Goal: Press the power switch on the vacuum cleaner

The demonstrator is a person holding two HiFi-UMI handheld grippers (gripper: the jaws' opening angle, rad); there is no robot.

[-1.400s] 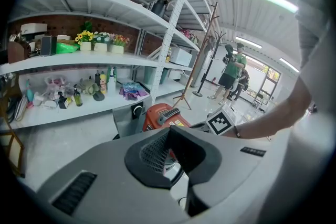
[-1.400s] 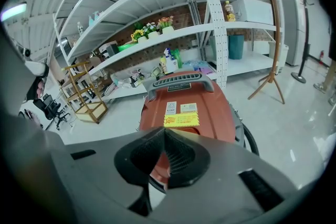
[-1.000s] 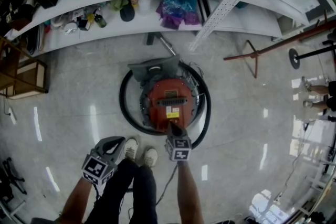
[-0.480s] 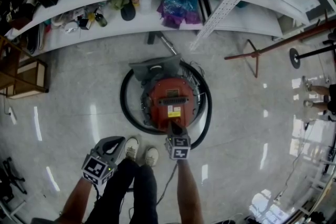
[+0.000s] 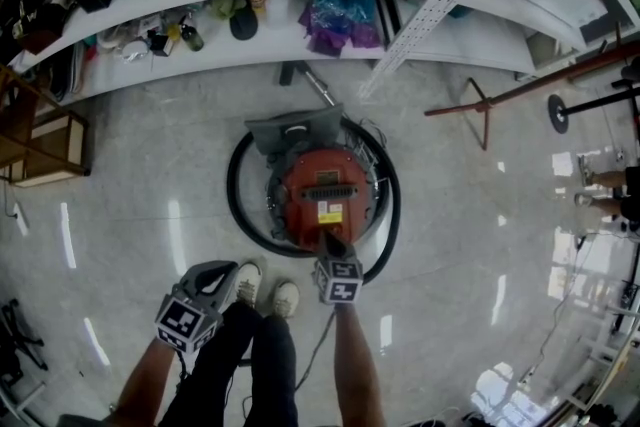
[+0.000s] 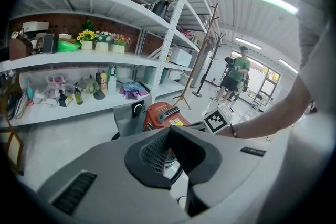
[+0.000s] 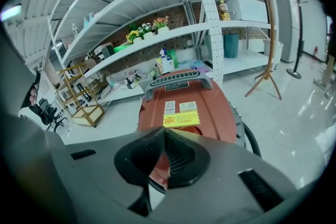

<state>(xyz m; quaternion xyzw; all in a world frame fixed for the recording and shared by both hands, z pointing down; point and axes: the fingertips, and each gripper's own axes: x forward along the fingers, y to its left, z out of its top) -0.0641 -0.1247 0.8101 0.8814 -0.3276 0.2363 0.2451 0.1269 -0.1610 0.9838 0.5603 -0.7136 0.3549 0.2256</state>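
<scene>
Vacuum (image 5: 325, 190) is sitting on the floor directly ahead of my right gripper (image 5: 330, 243), whose jaws are pressed together with nothing between them, the joined tip hanging over the near end of the red body, just short of the yellow sticker (image 7: 181, 119). Almost nothing is changing from a second ago: the tip is staying on that same spot and the machine is not shifting, so I am judging that I am holding at the press itself, though I cannot make out the switch under the tip or say whether it is going down. My left gripper (image 5: 225, 272) is hanging idle well to the left of the right one, near my shoes, jaws likewise drawn together and carrying nothing. The hose (image 5: 235, 190) is looping round the body on both sides of my right tip. Beyond the machine, the low shelf (image 5: 280, 45) is holding bottles (image 5: 188, 37) and a purple bag (image 5: 340, 20); a teal bin (image 7: 231, 44) is standing farther off, its contents not showing.
</scene>
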